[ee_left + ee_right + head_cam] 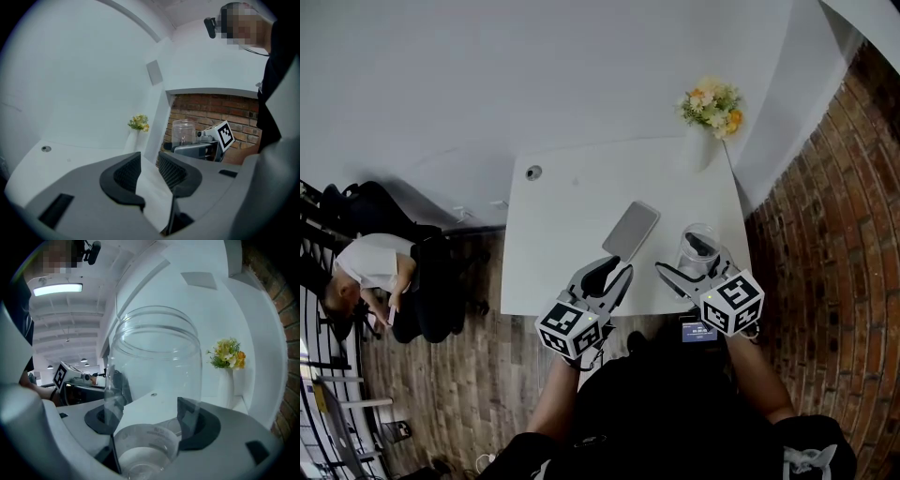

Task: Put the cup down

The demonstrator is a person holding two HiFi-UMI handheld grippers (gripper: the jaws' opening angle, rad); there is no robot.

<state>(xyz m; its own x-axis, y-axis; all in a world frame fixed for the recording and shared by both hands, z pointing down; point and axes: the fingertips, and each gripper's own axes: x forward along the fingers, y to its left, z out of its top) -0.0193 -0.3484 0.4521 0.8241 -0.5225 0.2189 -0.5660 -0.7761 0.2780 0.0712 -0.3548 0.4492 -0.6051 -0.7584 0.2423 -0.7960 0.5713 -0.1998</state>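
A clear, empty cup (698, 246) stands upright over the near right part of the white table (572, 187). My right gripper (698, 265) is shut on it, one pad on each side of its lower wall. In the right gripper view the cup (154, 371) fills the space between the jaws of the right gripper (152, 408). I cannot tell whether its base touches the table. My left gripper (605, 270) hangs at the table's near edge, and the left gripper (149, 168) shows a narrow gap with nothing in it. The left gripper view also shows the cup (183, 131).
A flat grey phone-like slab (630, 231) lies on the table just beyond the left gripper. A white vase of flowers (711, 108) stands at the far right corner. A brick wall (834, 234) runs along the right. A person (375, 272) sits at the left.
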